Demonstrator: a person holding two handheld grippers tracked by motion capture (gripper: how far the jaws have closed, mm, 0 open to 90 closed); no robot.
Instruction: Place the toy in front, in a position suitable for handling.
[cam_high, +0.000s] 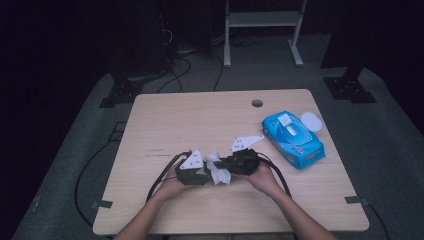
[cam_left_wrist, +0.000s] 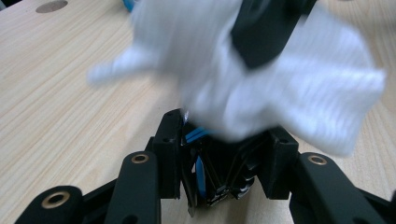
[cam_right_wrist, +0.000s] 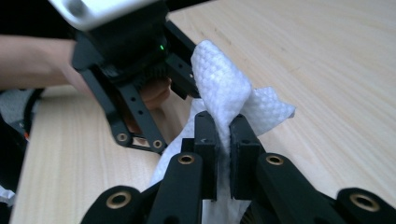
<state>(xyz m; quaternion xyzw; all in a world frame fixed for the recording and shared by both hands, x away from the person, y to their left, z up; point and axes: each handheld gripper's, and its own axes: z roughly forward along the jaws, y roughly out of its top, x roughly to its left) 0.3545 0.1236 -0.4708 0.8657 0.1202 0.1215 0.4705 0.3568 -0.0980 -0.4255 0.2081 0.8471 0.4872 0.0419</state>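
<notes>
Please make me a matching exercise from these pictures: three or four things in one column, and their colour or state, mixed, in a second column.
Things:
1. white wipe
2. wipes pack
3. round lid
4. table

States:
a. light wood, with a round hole near its far edge
b. pinched between the jaws of the right gripper
c. blue, lying at the right of the table
d. white, beside the pack

Pairs: 1-b, 2-c, 3-d, 4-a
</notes>
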